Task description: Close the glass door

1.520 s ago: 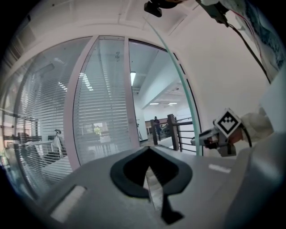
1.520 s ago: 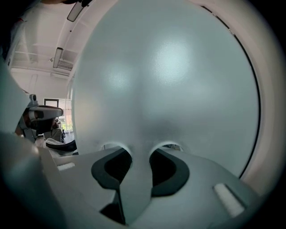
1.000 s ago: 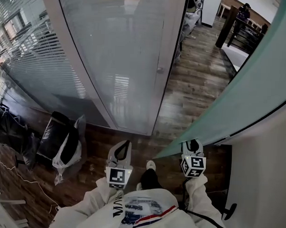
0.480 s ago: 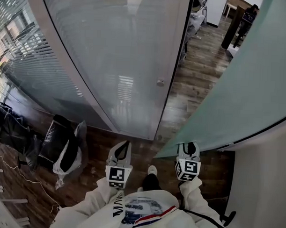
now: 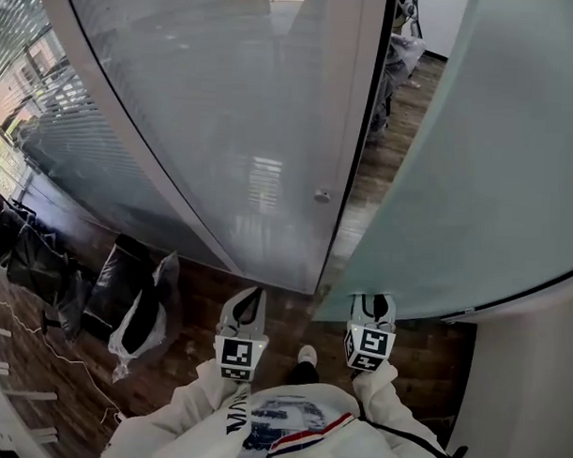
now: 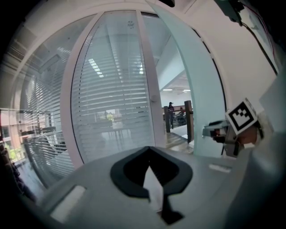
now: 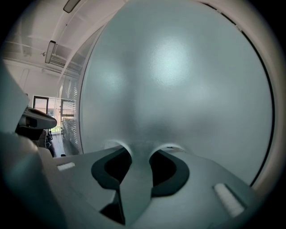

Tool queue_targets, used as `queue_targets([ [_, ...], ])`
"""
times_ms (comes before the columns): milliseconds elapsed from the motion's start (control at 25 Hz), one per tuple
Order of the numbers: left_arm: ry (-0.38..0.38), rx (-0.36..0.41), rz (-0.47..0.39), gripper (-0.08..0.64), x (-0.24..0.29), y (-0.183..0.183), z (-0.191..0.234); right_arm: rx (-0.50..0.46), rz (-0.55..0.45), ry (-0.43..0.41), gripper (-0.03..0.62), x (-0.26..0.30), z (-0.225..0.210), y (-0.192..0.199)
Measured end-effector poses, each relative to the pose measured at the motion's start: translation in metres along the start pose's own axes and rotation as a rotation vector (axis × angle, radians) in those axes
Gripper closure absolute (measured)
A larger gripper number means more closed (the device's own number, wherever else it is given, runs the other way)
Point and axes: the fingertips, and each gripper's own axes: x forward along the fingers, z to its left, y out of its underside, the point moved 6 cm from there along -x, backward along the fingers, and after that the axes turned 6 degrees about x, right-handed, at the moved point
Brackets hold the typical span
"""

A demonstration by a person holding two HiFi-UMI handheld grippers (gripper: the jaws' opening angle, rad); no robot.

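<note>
Nearly there: the glass door [image 5: 477,155] is pressed by the right gripper [image 5: 371,303], fingers together. A gap to the frame [image 5: 361,104] is left. The left gripper [image 5: 250,299] is held with its fingers together and empty.

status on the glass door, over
Left gripper shut, empty. Right gripper shut, tips against frosted glass door. Door ajar, narrow gap to frame. Nothing seen in gap.

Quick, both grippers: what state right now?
Left gripper: closed, empty.
Right gripper: closed, tips against the frosted pale green glass door.
</note>
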Motion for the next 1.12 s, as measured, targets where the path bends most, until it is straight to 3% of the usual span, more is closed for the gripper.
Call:
queue_targets([
  [240, -0.03, 0.013, 0.009, 0.557, 0.024, -0.007, 0.008, -0.012, -0.004, -0.05, 0.469, 0.023, -0.001, -0.004],
  [640, -0.065, 0.003, -0.009, 0.557, 0.06, -0.016, 0.006, -0.018, -0.026, -0.047, 0.471, 0.044, -0.003, -0.011],
  [1120, 0.014, 0.021, 0.002, 0.557, 0.082, -0.012, 0.002, -0.016, -0.018, -0.004, 0.471, 0.063, -0.006, -0.018],
])
